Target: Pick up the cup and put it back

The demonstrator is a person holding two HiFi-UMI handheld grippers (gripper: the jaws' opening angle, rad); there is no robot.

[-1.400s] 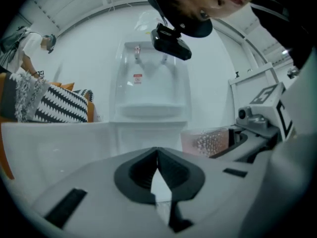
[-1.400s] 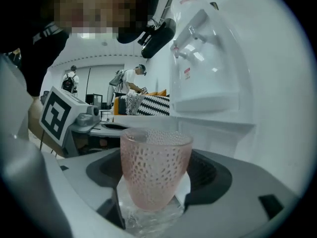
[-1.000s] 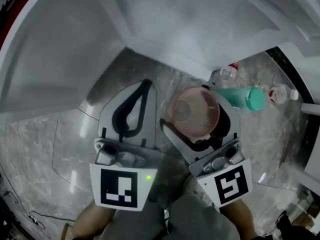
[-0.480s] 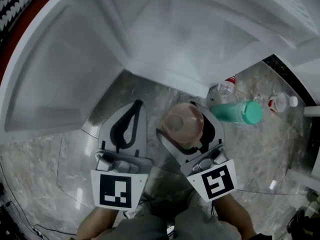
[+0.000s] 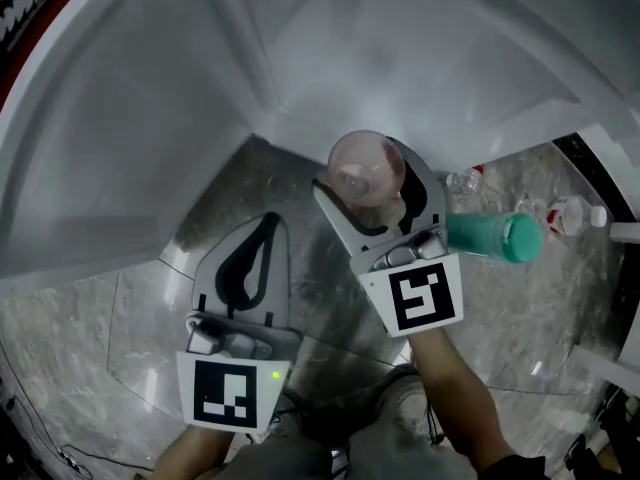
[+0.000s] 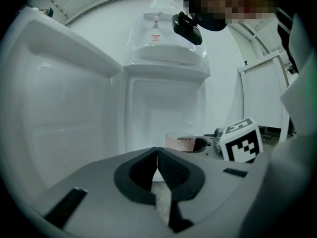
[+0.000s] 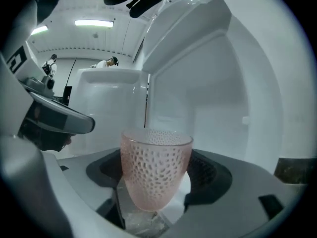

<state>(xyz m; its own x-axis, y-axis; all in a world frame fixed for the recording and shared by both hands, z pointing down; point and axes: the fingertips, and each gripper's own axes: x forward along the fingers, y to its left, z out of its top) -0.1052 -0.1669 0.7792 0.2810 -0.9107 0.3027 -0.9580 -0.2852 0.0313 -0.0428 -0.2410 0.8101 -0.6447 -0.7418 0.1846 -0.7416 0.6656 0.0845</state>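
A pink dimpled cup (image 7: 155, 167) stands upright between the jaws of my right gripper (image 7: 156, 175), which is shut on it. From the head view the cup (image 5: 366, 166) is held at the edge of the open white fridge (image 5: 300, 58), with the right gripper (image 5: 375, 183) reaching forward. My left gripper (image 5: 250, 258) hangs lower left over the marble floor, jaws shut and empty. In the left gripper view the left gripper (image 6: 157, 158) has its jaws pressed together, and the cup (image 6: 180, 142) shows beyond it.
A green bottle (image 5: 492, 236) lies on the marble floor (image 5: 140, 298) at the right, with two clear plastic bottles (image 5: 570, 213) near it. The open fridge door (image 6: 69, 98) stands to the left. The person's legs are below the grippers.
My right gripper has carried the cup forward and up to the fridge opening. The left gripper stayed low and drifted slightly back.
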